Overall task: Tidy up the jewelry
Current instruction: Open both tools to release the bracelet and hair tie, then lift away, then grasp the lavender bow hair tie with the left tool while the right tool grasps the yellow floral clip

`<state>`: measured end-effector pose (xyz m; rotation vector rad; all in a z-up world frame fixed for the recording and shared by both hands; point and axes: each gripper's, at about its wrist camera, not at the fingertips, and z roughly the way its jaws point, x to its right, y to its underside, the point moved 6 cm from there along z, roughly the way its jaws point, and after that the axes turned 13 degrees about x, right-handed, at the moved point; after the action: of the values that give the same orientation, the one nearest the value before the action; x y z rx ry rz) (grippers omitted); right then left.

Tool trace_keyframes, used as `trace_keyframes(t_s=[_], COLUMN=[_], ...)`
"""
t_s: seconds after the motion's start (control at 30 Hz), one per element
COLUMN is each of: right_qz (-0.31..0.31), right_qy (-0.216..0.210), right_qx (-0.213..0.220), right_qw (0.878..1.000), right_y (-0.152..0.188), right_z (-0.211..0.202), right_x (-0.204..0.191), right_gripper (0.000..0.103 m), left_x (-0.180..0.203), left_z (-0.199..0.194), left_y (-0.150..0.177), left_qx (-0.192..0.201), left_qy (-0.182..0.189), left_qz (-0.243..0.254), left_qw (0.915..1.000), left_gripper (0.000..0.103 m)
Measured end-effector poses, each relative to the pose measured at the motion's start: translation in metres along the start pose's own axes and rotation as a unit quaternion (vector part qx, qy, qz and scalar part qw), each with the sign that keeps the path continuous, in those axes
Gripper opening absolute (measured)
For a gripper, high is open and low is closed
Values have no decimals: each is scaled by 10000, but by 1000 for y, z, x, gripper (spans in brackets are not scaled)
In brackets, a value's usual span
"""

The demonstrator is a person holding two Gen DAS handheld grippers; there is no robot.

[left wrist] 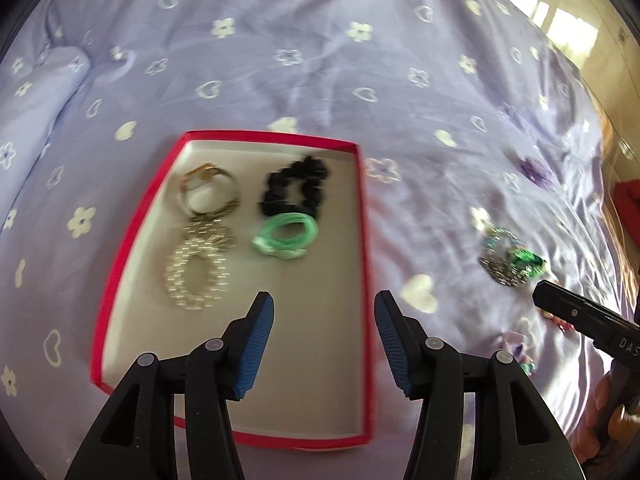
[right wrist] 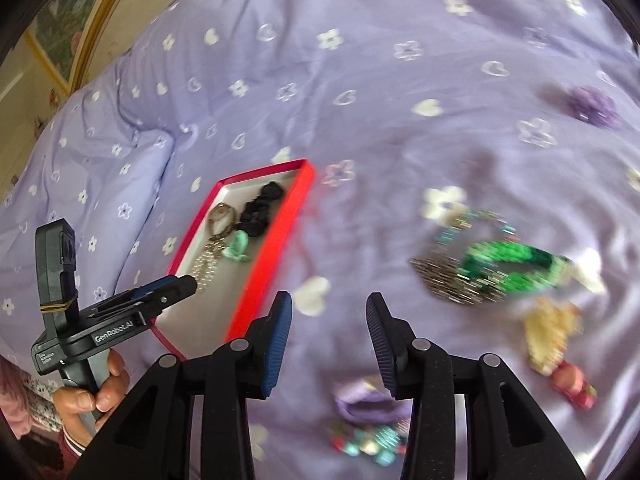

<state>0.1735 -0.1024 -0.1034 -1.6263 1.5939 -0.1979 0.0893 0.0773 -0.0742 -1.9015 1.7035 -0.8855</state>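
Note:
A red-rimmed box [left wrist: 362, 208] with a white floor lies on the lilac bedspread; it also shows in the right wrist view [right wrist: 276, 240]. In it lie a black scrunchie [left wrist: 294, 188], a green hair tie [left wrist: 286, 236], a gold watch [left wrist: 210, 190] and a silver bracelet [left wrist: 200, 272]. My left gripper [left wrist: 324, 312] is open and empty above the box's near right part. My right gripper [right wrist: 328, 312] is open and empty over the bedspread. Right of it lie a green beaded bracelet [right wrist: 512, 264] on a silver piece [right wrist: 440, 276], also in the left wrist view [left wrist: 512, 260].
More loose pieces lie near my right gripper: a gold and red charm [right wrist: 560, 344], a lilac scrunchie [right wrist: 360, 404] and coloured beads [right wrist: 368, 444]. A purple flower clip [right wrist: 592, 108] lies farther off. A pillow [left wrist: 36, 92] sits at the left; the bed edge runs along the right.

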Motion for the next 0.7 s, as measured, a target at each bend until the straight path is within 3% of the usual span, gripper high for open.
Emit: trace_keyframes(t_s=[0.7], right_qz=[436], right_qy=[811], right_qx=[237], right_qw=[9955], right_y=[16], right_z=[-63], right_x=[100], right_gripper=[42], left_x=[84], left_z=[19], left_y=[17], left_qx=[-379], left_qy=[700], left_qz=[681], left_qw=[9945], left_gripper=[52])
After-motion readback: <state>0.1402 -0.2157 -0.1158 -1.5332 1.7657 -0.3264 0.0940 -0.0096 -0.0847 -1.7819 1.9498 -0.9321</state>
